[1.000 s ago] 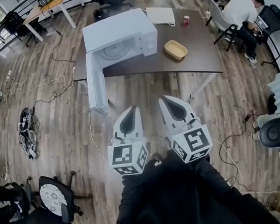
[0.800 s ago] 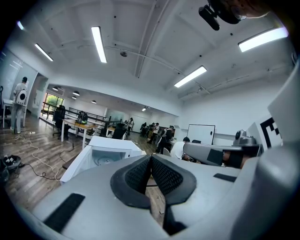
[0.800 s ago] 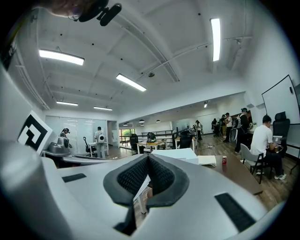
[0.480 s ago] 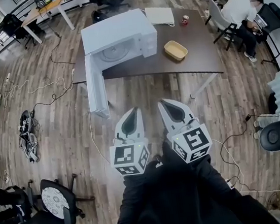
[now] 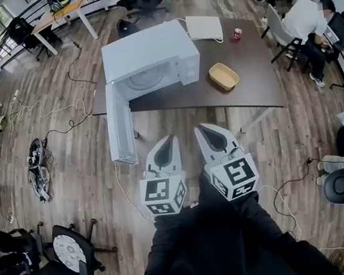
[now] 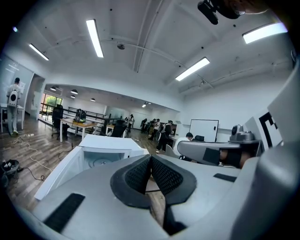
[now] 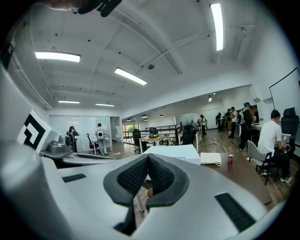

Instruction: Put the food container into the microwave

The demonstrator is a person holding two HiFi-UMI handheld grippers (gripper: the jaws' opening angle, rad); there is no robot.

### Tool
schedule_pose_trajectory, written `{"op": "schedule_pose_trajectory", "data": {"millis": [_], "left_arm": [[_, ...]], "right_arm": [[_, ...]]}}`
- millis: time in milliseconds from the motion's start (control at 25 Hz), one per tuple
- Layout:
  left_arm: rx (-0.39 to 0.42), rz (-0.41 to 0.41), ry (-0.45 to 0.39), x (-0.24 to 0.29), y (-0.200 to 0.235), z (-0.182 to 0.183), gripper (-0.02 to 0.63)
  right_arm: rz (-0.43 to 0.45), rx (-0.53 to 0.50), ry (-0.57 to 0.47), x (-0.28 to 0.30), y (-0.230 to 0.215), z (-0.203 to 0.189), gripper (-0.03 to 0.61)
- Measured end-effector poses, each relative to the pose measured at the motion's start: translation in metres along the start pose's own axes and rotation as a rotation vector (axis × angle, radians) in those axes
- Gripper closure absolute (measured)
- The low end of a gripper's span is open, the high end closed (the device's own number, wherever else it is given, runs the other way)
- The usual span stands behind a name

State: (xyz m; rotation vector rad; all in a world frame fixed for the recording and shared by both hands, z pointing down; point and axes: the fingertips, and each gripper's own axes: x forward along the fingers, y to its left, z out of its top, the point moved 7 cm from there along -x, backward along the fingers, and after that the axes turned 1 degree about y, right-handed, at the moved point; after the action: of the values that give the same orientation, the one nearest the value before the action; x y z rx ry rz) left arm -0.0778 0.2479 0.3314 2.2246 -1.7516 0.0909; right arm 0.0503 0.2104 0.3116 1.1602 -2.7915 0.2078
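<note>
A tan, empty food container [image 5: 223,75] sits on the dark brown table [image 5: 260,87], to the right of the white microwave [image 5: 149,56]. The microwave's door [image 5: 118,123] hangs wide open toward me and its turntable shows inside. Both grippers are held side by side over the wood floor, short of the table's near edge. My left gripper [image 5: 171,138] is shut with nothing in it and points at the microwave [image 6: 105,152]. My right gripper [image 5: 201,127] is also shut and empty. In the right gripper view the right gripper [image 7: 147,155] points over the microwave's top [image 7: 176,152].
A red can [image 5: 237,32] and a flat white device [image 5: 203,27] lie at the table's far side. Cables [image 5: 43,116] trail over the floor at left. An office chair [image 5: 64,251] stands at lower left, and a seated person [image 5: 307,18] is at the right.
The table and microwave have slid lower and nearer in the head view, so I have moved a little toward them. Both grippers stay shut and side by side.
</note>
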Motion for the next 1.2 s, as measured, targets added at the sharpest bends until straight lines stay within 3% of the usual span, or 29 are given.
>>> {"op": "schedule_pose_trajectory", "data": {"millis": [680, 1200], "left_arm": [[-0.012, 0.01, 0.06, 0.209, 0.007, 0.03, 0.58], [-0.005, 0.014, 0.139, 0.295, 0.0, 0.019, 0.58]], "right_arm": [[0.042, -0.012, 0.073, 0.113, -0.168, 0.022, 0.555], [0.027, -0.004, 0.128, 0.147, -0.243, 0.005, 0.555]]}}
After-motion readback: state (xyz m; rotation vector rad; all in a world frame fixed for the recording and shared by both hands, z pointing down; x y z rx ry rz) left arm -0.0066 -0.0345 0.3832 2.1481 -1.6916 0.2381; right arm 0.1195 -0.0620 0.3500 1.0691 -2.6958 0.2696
